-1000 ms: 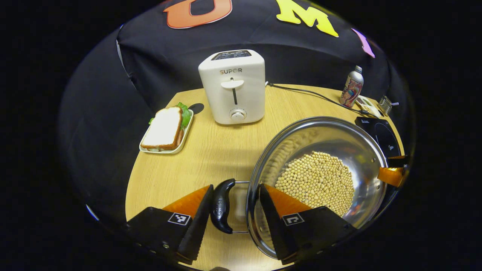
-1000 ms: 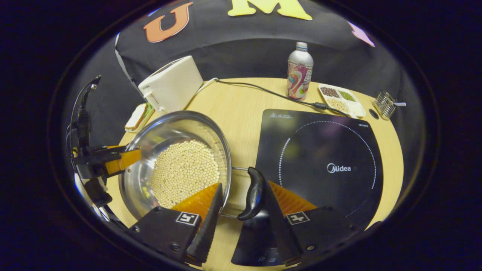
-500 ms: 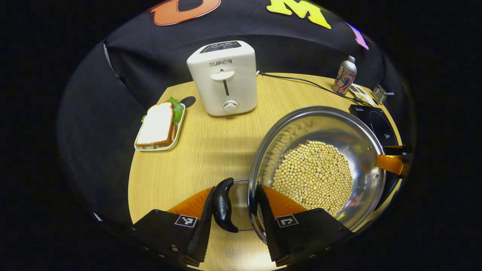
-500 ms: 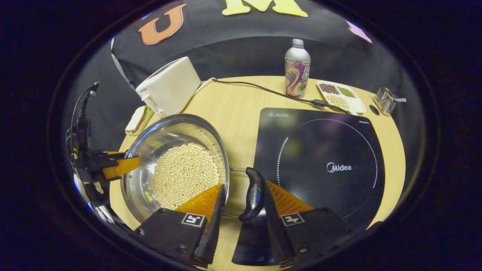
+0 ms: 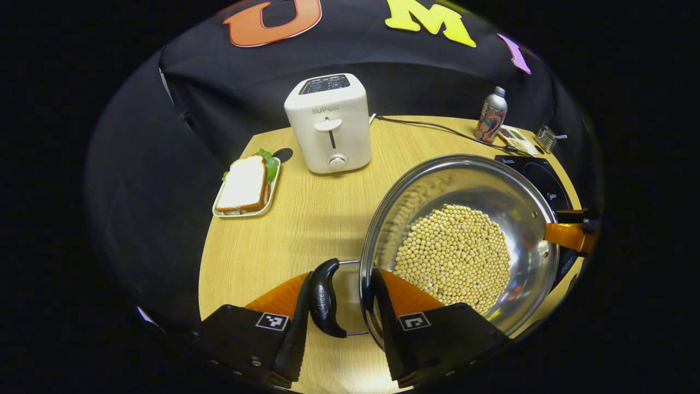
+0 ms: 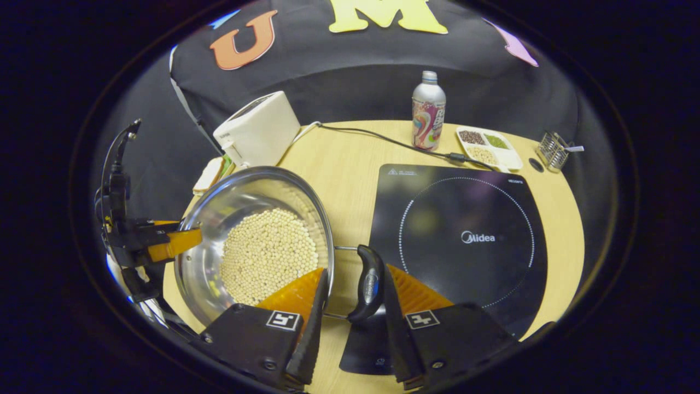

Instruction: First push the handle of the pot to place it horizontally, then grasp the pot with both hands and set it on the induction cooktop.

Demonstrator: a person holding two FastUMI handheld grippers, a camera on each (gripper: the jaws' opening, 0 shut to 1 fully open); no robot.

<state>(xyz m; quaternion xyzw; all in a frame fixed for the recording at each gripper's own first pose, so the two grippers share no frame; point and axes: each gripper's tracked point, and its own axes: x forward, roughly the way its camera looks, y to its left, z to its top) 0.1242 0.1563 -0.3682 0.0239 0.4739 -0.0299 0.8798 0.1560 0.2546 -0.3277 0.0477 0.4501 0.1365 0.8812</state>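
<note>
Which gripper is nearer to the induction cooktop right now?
Right. The right gripper holds the pot handle at the induction cooktop's near edge; the left gripper holds the opposite handle, with the pot between.

Tray [image 6: 488, 148] contents too small

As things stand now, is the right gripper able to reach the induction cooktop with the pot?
Probably yes. The right gripper holds the pot's handle beside the induction cooktop, whose glass top lies bare. The left gripper holds the opposite handle.
</note>
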